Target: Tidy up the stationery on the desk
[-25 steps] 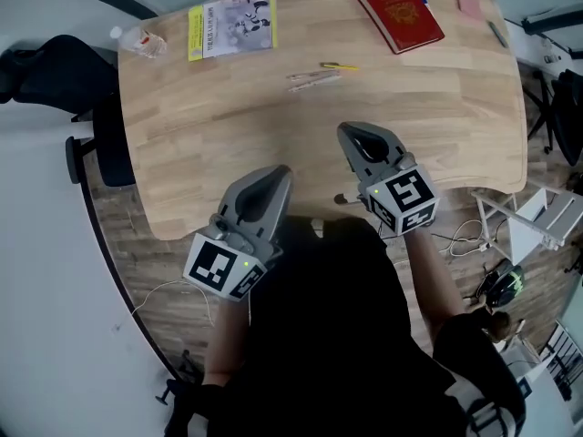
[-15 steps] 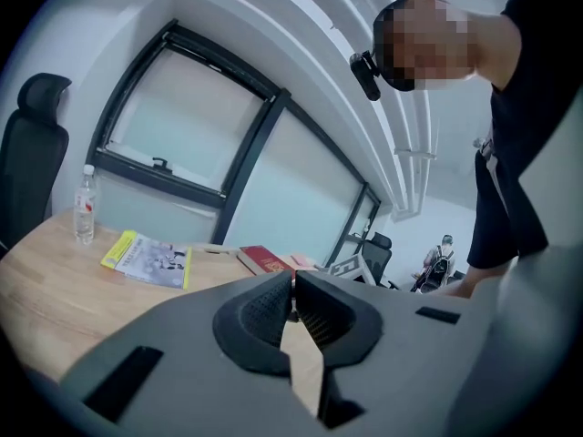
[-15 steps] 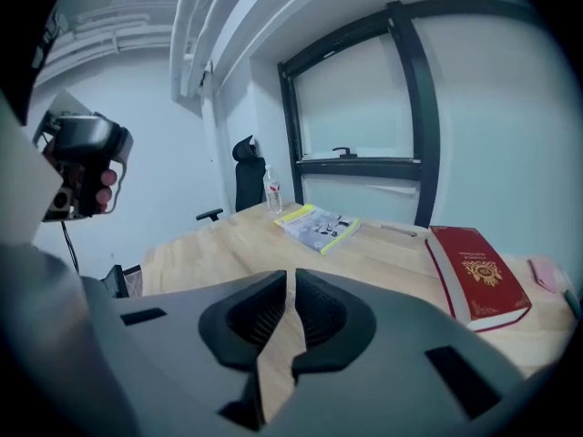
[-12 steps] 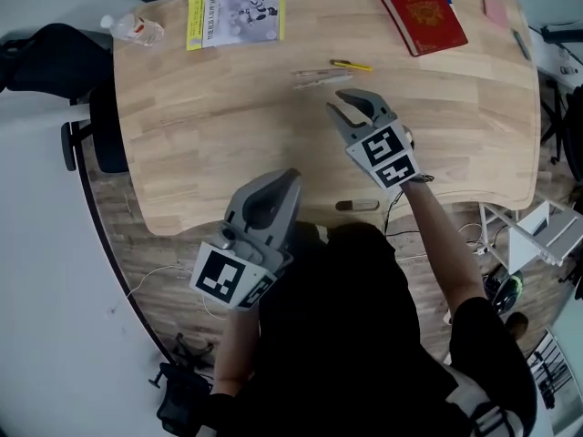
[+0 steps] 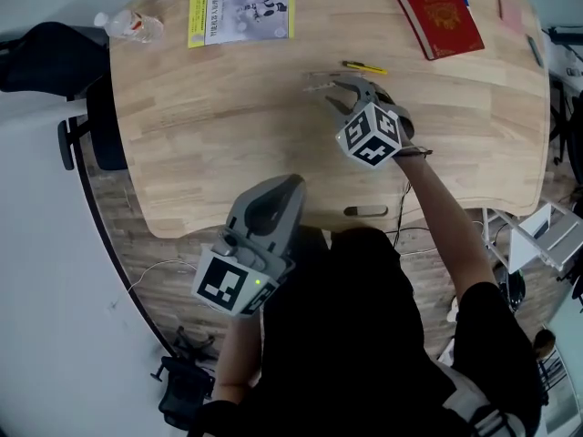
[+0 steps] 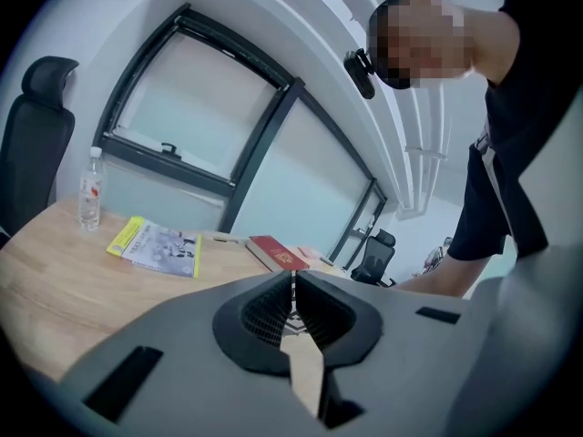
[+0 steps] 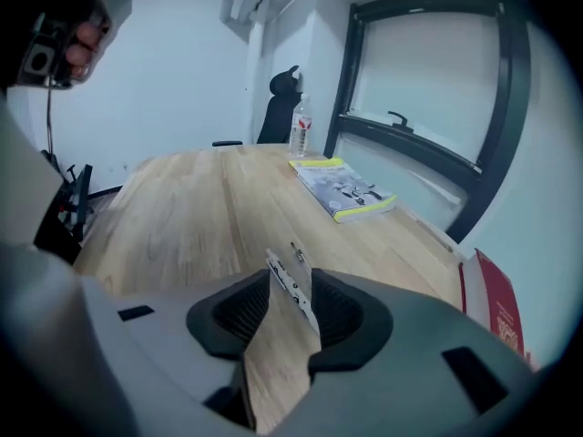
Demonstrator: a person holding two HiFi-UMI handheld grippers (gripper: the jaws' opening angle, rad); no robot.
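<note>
Two clear pens (image 5: 316, 86) lie on the wooden desk (image 5: 209, 135), with a yellow pen (image 5: 364, 66) just beyond them. My right gripper (image 5: 335, 89) is open and low over the desk at the clear pens. In the right gripper view one clear pen (image 7: 296, 297) lies slantwise between the jaws of the right gripper (image 7: 290, 279), and the second pen (image 7: 296, 254) lies just ahead. My left gripper (image 5: 284, 189) hangs at the desk's near edge. Its jaws are shut and empty in the left gripper view (image 6: 292, 279).
A red book (image 5: 434, 12) lies at the far right and a yellow-edged booklet (image 5: 241, 9) at the far left. A water bottle (image 5: 132, 27) lies at the left corner. A pink item (image 5: 508, 12) and a dark pen (image 5: 533, 48) are near the right edge. A black chair (image 5: 46, 62) stands left.
My right gripper has moved forward from the near edge out to the clear pens, and its jaws now straddle one. The left gripper has stayed near the desk's front edge.
</note>
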